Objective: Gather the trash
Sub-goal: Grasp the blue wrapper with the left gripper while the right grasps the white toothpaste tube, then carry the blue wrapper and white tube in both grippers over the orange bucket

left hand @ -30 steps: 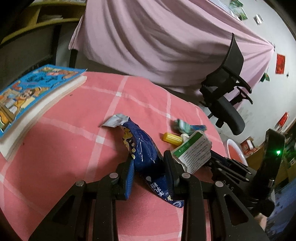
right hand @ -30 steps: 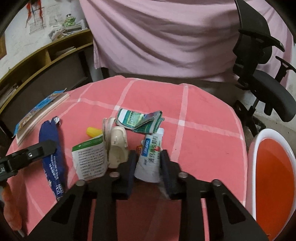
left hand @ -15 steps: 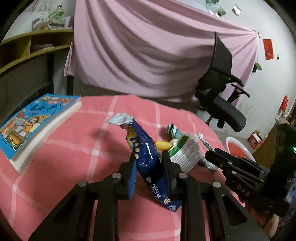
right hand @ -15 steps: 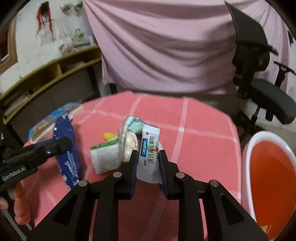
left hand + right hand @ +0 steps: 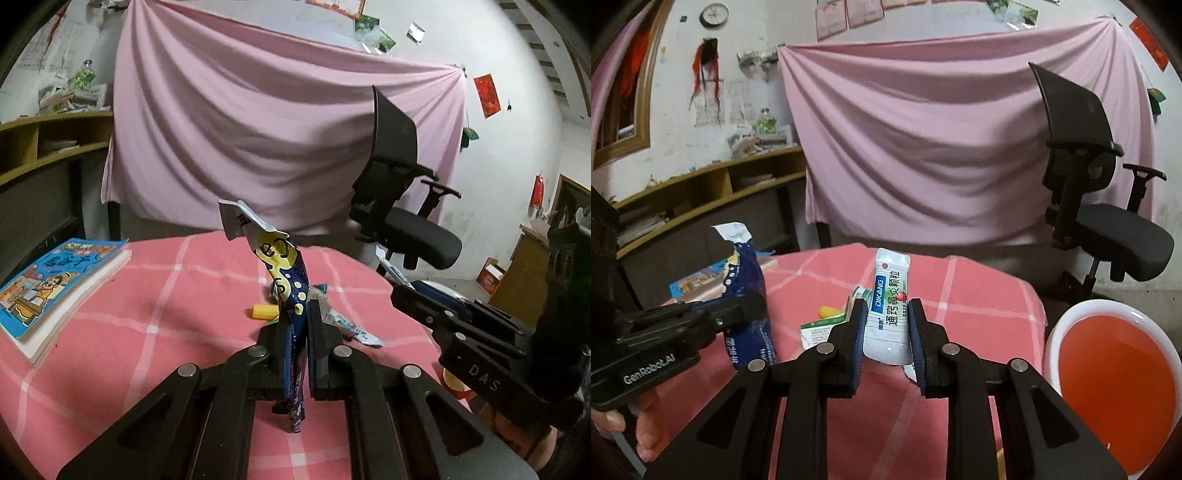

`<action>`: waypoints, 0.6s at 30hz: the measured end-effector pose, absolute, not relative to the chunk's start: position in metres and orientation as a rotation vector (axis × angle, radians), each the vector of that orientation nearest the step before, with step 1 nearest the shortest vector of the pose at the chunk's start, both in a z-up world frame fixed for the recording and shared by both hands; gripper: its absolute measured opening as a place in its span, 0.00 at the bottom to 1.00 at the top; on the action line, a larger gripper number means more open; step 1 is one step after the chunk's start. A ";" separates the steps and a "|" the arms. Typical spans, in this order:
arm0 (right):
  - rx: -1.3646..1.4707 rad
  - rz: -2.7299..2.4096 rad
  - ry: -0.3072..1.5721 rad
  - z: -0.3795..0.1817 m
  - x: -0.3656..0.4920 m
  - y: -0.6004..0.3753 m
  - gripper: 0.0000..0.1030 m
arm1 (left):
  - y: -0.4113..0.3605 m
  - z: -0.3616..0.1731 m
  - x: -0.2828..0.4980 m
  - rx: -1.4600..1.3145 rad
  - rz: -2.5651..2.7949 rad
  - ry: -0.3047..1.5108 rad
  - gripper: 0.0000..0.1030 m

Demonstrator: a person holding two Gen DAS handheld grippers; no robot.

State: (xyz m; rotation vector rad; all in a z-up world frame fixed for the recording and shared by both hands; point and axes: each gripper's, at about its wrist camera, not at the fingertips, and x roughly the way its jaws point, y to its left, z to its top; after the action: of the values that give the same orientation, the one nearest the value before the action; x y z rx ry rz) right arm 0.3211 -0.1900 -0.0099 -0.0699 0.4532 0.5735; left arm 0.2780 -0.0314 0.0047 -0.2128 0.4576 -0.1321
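Note:
A dark blue snack wrapper (image 5: 286,273) with yellow dots stands up off the pink checked table (image 5: 155,295). My left gripper (image 5: 295,317) is shut on its lower part, the jaws closing flat against the foil. In the right wrist view the same wrapper (image 5: 748,280) hangs at the left from the left gripper (image 5: 753,306). A white sachet (image 5: 891,295) with a blue band and Chinese print sits upright in my right gripper (image 5: 886,317), which is shut on it and lifted above the table. A yellow piece (image 5: 264,312) and a green-white carton (image 5: 820,330) still lie on the cloth.
A white bin with a red-orange inside (image 5: 1108,304) stands off the table's right edge. A picture book (image 5: 55,284) lies at the left of the table. A black office chair (image 5: 1100,206) stands behind on the right, in front of a pink hanging sheet. A hand (image 5: 646,432) holds the left gripper.
Both grippers rose and tilted up from the table. The left closed fully on the blue wrapper and lifted it upright. The right carried the sachet up.

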 end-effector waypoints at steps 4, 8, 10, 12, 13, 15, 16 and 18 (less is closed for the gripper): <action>-0.043 0.565 0.391 -0.004 0.310 -0.202 0.19 | -0.036 0.012 0.267 -0.193 -0.114 0.394 0.04; -0.028 0.528 0.329 0.002 0.299 -0.218 0.19 | -0.054 0.020 0.256 -0.148 -0.128 0.336 0.04; -0.025 0.502 0.308 0.005 0.295 -0.228 0.19 | -0.064 0.021 0.254 -0.136 -0.146 0.323 0.04; -0.012 0.484 0.301 0.007 0.294 -0.239 0.19 | -0.076 0.020 0.254 -0.122 -0.169 0.321 0.04; -0.005 0.475 0.301 0.007 0.294 -0.246 0.19 | -0.085 0.020 0.254 -0.110 -0.185 0.321 0.04; 0.009 0.454 0.297 0.007 0.295 -0.259 0.19 | -0.103 0.021 0.255 -0.083 -0.212 0.314 0.04; 0.016 0.445 0.295 0.008 0.295 -0.264 0.19 | -0.113 0.022 0.257 -0.070 -0.229 0.310 0.04; 0.031 0.414 0.287 0.008 0.295 -0.280 0.19 | -0.133 0.024 0.259 -0.044 -0.268 0.298 0.04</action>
State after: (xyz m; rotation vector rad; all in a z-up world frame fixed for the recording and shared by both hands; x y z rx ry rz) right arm 0.2954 -0.2804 0.0080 0.0308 0.2874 0.4143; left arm 0.2591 -0.1328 0.0244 -0.0445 0.2982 -0.2682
